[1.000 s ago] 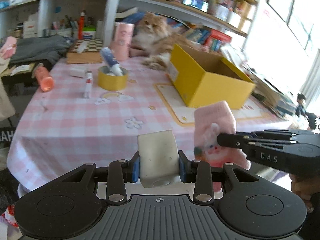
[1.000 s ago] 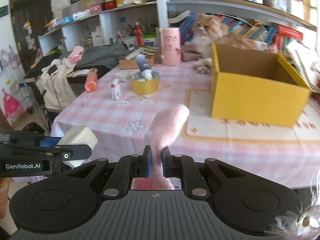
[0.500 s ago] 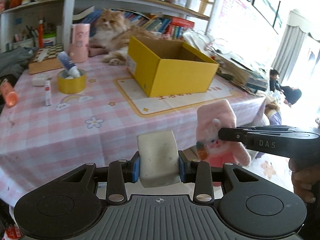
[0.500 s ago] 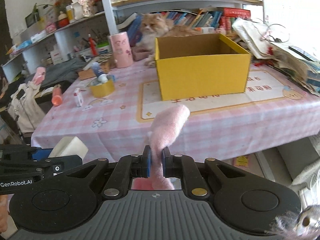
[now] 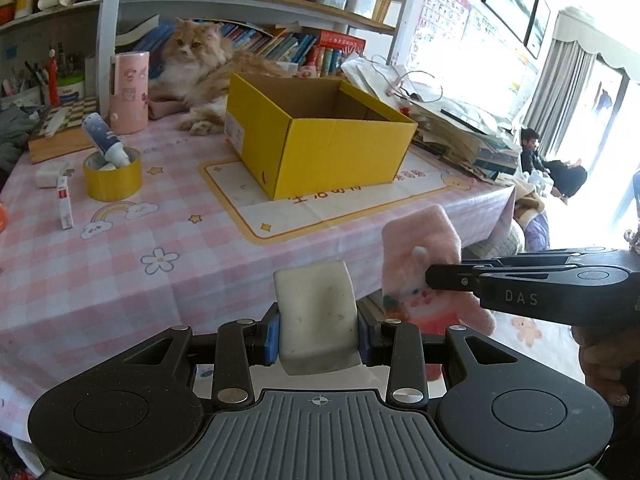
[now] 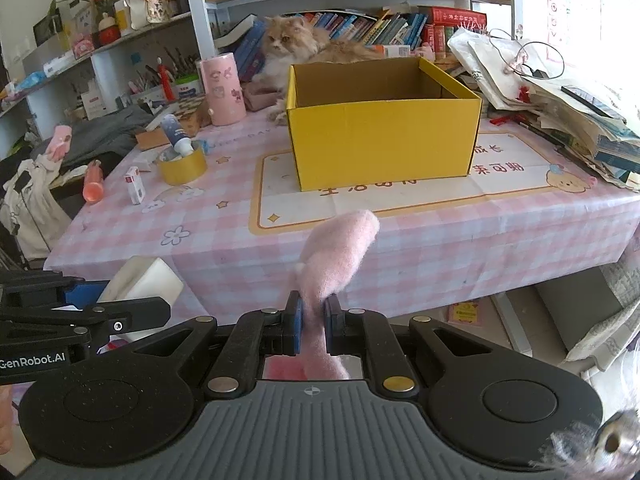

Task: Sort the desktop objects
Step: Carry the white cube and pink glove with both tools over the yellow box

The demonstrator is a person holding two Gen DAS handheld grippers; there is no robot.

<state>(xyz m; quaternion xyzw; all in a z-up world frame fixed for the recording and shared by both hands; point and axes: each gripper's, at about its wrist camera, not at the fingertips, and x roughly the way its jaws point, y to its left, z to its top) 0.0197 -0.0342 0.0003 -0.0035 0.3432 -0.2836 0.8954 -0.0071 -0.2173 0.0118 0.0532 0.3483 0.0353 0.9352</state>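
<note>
My left gripper (image 5: 318,334) is shut on a white rounded block (image 5: 316,312), held off the near edge of the table. To its right my right gripper (image 5: 430,280) pinches a pink fuzzy sock with a cartoon face (image 5: 424,264). In the right wrist view the right gripper (image 6: 312,322) is shut on the pink sock (image 6: 336,252), and the left gripper (image 6: 160,304) with the white block (image 6: 142,280) shows at lower left. An open, empty yellow box (image 5: 320,140) (image 6: 380,124) stands on the pink checked table (image 5: 80,264), beyond both grippers.
A yellow tape roll (image 5: 113,174) with a blue-and-white tube (image 5: 105,142) in it, a small red-and-white box (image 5: 65,208) and a pink cup (image 5: 129,92) sit left of the box. A cat (image 5: 200,68) lies behind it. Papers and books (image 6: 560,112) pile up at the right.
Both views have swung to the right, so the yellow box now lies straight ahead and nearer. The grips on the white block and the pink sock are unchanged.
</note>
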